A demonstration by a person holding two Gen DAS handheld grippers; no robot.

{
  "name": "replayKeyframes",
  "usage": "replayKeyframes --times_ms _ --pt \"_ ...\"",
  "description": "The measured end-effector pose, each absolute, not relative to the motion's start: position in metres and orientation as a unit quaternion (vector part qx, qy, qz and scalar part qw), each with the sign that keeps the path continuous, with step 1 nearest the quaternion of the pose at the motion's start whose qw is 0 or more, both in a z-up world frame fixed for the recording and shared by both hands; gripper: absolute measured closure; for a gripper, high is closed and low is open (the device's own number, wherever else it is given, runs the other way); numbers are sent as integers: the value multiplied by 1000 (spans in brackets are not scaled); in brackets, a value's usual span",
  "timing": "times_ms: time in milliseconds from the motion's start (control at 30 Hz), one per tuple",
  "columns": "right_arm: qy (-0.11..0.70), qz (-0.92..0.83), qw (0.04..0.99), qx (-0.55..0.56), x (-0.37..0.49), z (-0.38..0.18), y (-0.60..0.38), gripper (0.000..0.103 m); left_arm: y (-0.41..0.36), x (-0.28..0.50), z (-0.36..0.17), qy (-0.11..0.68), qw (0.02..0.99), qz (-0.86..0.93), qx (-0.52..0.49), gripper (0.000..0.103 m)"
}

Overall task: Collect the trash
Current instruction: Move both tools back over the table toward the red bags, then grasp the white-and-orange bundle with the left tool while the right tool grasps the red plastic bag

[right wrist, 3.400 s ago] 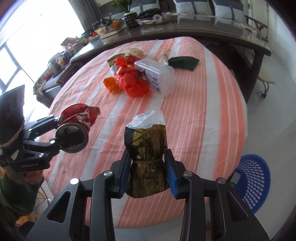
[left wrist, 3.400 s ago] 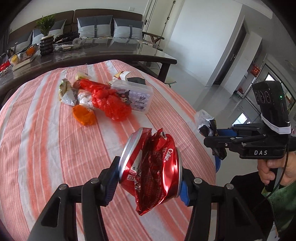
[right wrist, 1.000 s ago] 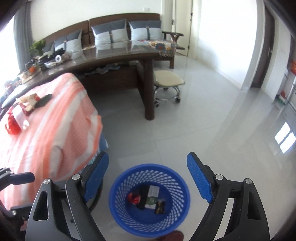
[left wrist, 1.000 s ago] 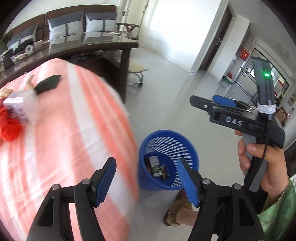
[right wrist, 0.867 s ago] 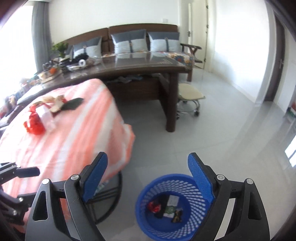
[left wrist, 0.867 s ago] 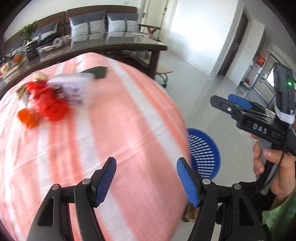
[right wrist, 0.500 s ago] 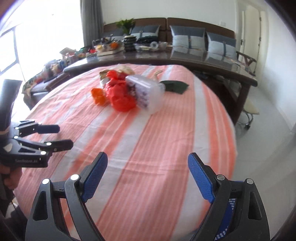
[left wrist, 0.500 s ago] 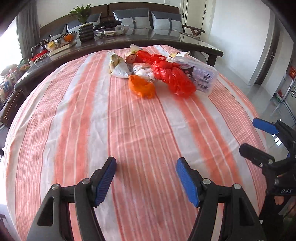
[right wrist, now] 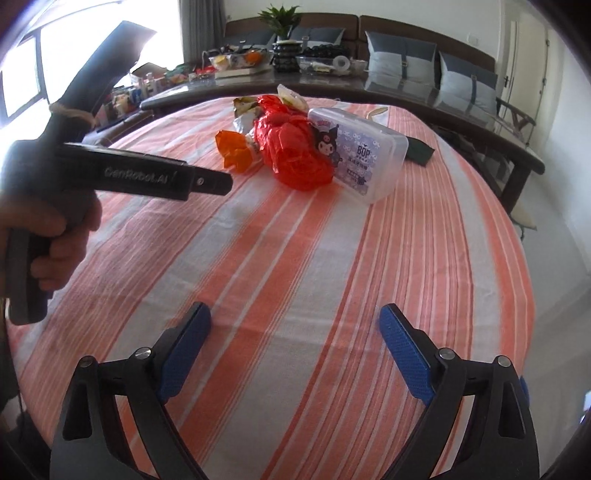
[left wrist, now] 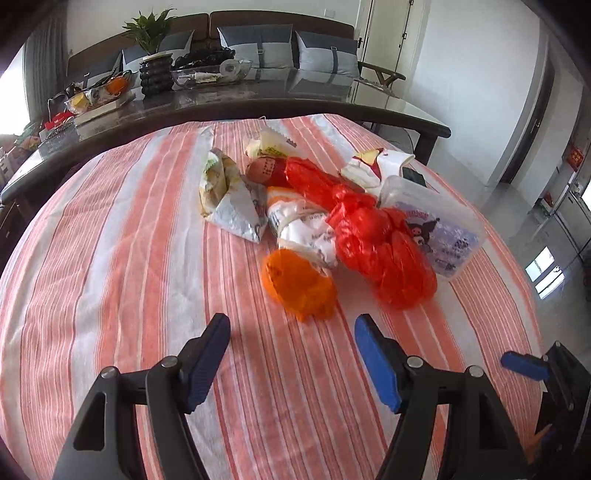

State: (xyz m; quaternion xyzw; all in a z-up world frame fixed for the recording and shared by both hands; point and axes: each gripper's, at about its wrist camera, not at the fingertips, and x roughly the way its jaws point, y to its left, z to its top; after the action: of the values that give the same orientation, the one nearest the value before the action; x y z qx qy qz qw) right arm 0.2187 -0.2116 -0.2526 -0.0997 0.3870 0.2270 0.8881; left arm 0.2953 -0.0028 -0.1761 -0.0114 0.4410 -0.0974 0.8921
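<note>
Two tongs hang open and empty over the striped bench (left wrist: 110,258).
Left tongs (left wrist: 291,354) face the orange wrapper (left wrist: 299,282); right tongs (right wrist: 295,332) sit well short of the red bag (right wrist: 295,151) and clear box (right wrist: 364,157).

A round bench (left wrist: 110,258) under an orange-and-white striped cloth fills the foreground. Behind it runs a long dark glossy table (left wrist: 295,99) with a potted plant (left wrist: 151,33) and bowls on it. Beyond stands a brown sofa (right wrist: 424,26) with grey cushions (left wrist: 255,44). White walls (left wrist: 480,74), a pale shiny floor (left wrist: 524,206), a bright window (right wrist: 22,74) and a white door (left wrist: 384,33) frame the room.
</note>
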Motion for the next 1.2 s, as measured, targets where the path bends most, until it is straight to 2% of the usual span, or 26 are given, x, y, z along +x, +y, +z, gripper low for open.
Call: replayKeyframes --times_ms 133,167,200,233,367,533,800,1033,1067,1100,1133,1167,1200 --pt "385 227 889 -99 218 -252 -213 10 -11 314 -175 428 898 -98 14 34" --pt "385 227 889 -99 218 -252 -213 9 -13 316 -175 427 899 -99 20 40" --pt "385 227 889 -99 218 -252 -213 9 -16 319 -176 427 898 -101 26 52" --pt "385 227 889 -99 218 -252 -213 9 -17 321 -177 427 897 -107 31 58" --pt "387 226 889 -98 218 -251 -213 8 -23 311 -175 423 897 -116 51 63" --pt "387 226 889 -98 219 -251 -213 8 -9 264 -165 425 898 -109 36 63" --pt "387 226 889 -98 219 -251 -214 8 22 190 -159 423 903 -72 27 63" --pt "387 226 889 -98 219 -251 -215 8 29 182 -166 420 906 -43 27 57" --pt "387 225 889 -97 218 -251 -215 7 27 183 -168 423 905 -42 28 54" --pt "387 225 889 -97 218 -251 -215 7 27 184 -171 425 904 -43 28 43" --pt "387 225 889 -97 218 -251 -216 7 27 187 -173 425 904 -41 29 37" --pt "387 225 889 -97 218 -251 -216 7 26 189 -175 426 903 -38 29 32" --pt "387 225 889 -97 218 -251 -216 7 27 192 -178 433 900 -40 28 32"
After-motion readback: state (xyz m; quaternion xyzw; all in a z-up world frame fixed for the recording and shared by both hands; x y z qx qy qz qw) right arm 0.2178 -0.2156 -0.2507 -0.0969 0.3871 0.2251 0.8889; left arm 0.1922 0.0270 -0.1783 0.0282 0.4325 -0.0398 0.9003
